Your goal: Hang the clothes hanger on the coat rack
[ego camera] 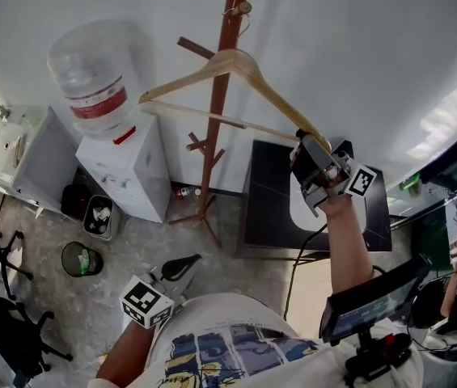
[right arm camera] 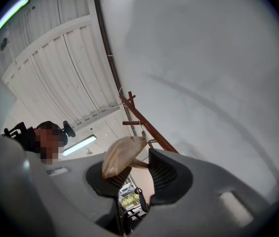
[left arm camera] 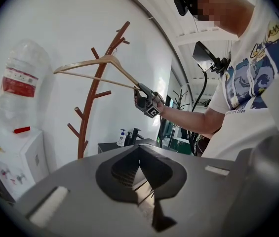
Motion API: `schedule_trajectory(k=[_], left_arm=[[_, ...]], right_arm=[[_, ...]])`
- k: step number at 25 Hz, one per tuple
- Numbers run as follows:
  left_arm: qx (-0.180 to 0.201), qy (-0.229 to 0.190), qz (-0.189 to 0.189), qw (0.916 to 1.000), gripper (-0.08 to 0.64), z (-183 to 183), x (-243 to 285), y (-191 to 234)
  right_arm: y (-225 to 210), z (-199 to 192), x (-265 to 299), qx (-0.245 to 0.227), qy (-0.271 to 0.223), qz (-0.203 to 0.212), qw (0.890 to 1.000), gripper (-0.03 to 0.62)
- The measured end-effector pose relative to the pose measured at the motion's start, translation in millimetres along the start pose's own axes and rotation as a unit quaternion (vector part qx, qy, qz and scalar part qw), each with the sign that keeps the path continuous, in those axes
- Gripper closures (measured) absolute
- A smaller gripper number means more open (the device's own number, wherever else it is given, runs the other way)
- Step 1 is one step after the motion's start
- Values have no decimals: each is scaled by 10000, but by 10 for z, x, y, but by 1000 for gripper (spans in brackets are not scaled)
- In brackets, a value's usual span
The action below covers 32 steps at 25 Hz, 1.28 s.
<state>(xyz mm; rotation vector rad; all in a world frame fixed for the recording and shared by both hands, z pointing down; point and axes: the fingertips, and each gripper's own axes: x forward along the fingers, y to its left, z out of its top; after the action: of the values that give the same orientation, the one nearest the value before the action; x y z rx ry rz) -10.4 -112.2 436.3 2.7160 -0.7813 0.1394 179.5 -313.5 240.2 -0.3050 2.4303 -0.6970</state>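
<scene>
White wall backed the head view, where the pale wooden clothes hanger (ego camera: 244, 67) sat high against the reddish-brown wooden coat rack (ego camera: 216, 111), its hook seemingly over a top peg. The right hand-held gripper (ego camera: 307, 145) was at its far end and the left hand-held gripper (ego camera: 181, 267) was low by the person's shirt. From the left gripper view, that gripper's jaws were together on nothing, with the hanger well ahead. From the right gripper view, the jaws stood partly apart, the hanger's rounded end lying against one pad with a gap at the other. Letting go seemed in hand, and the next move called for drawing back without tugging the hook off.
</scene>
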Motion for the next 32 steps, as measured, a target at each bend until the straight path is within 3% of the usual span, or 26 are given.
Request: schedule_trajectory(k=[12,20,25,32], left_arm=[[1,73,-195,9998,557,-30,-107,2],[15,218,-459,9987,557,-88,-240,10],[34,275,-641,9976,557,-118,-379,12],[98,272,-874,9958,557,-71,-599,-41]], right_arm=[[-134,-32,-286,-181,-554,-641,9962,485],[-25,-289,-598,-380,-711,-1183,9897,485],[158,-660,-739,-554,-620,-1696,9820,485],[471,-1429,-699,-1079,39,-2489,9625,485]])
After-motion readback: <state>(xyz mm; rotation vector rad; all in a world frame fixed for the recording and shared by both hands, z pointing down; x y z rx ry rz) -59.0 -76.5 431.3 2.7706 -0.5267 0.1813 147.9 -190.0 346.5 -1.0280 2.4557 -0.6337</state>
